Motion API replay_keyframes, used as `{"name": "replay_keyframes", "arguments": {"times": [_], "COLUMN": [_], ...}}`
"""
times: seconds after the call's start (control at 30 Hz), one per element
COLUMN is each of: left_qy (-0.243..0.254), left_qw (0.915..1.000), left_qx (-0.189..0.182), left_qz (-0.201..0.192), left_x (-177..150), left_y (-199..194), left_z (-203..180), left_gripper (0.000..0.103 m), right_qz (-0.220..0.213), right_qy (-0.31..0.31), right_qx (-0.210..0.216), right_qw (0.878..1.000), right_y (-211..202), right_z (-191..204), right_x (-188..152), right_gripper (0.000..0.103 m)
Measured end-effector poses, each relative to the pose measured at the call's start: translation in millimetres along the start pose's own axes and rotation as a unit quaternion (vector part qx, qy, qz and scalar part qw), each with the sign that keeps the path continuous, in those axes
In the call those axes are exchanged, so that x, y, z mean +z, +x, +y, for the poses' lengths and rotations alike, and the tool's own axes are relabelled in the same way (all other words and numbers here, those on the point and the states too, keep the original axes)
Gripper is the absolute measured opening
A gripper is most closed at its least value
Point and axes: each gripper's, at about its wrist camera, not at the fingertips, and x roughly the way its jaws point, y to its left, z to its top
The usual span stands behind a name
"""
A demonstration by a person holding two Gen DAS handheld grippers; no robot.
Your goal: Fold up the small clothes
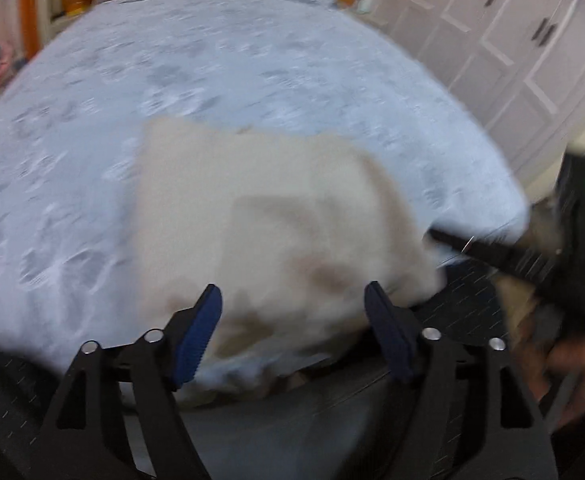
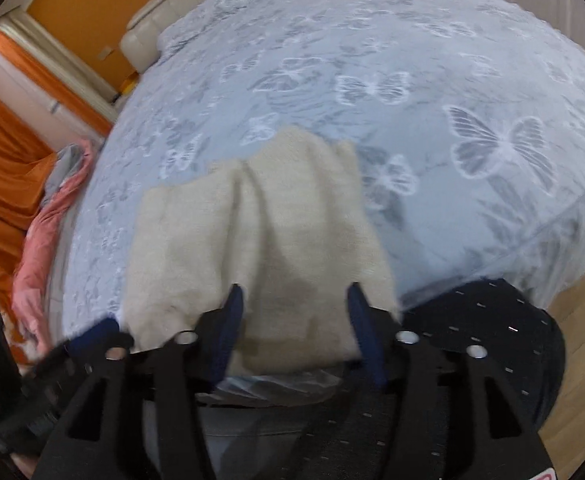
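A cream fuzzy garment (image 1: 268,216) lies on a pale blue butterfly-print bedspread (image 1: 212,72) near the bed's front edge. My left gripper (image 1: 292,300) is open, its blue-padded fingers spread just over the garment's near edge, holding nothing. In the right wrist view the same garment (image 2: 260,224) lies rumpled with lengthwise ridges. My right gripper (image 2: 294,300) is open over its near edge, empty. The right gripper also shows at the right of the left view (image 1: 492,248), and the left gripper at the lower left of the right view (image 2: 92,340). The left view is motion-blurred.
A pink and grey garment (image 2: 48,216) hangs over the bed's left side. Orange curtains (image 2: 0,168) and a cream headboard (image 2: 160,24) lie beyond. White wardrobe doors (image 1: 492,40) stand on the right. Dark patterned trousers (image 2: 488,332) and wooden floor (image 2: 584,360) are near me.
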Motion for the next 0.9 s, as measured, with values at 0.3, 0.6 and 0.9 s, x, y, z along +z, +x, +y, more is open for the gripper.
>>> {"name": "replay_keyframes", "arguments": {"times": [0.3, 0.6, 0.9], "left_qy": [-0.024, -0.005, 0.007], "left_qw": [0.9942, 0.9911, 0.9901], "left_qx": [0.085, 0.12, 0.123], "left_qz": [0.061, 0.057, 0.067], "left_x": [-38, -35, -27], "left_y": [31, 32, 42], "left_z": [40, 31, 26], "left_gripper": [0.073, 0.073, 0.073], "right_qz": [0.124, 0.01, 0.06], "right_qy": [-0.008, -0.095, -0.01], "right_qx": [0.016, 0.094, -0.032], "right_qw": [0.992, 0.991, 0.998], "right_y": [94, 33, 60], "right_z": [51, 110, 0], "right_x": [3, 23, 19], "right_gripper": [0.073, 0.021, 0.022]}}
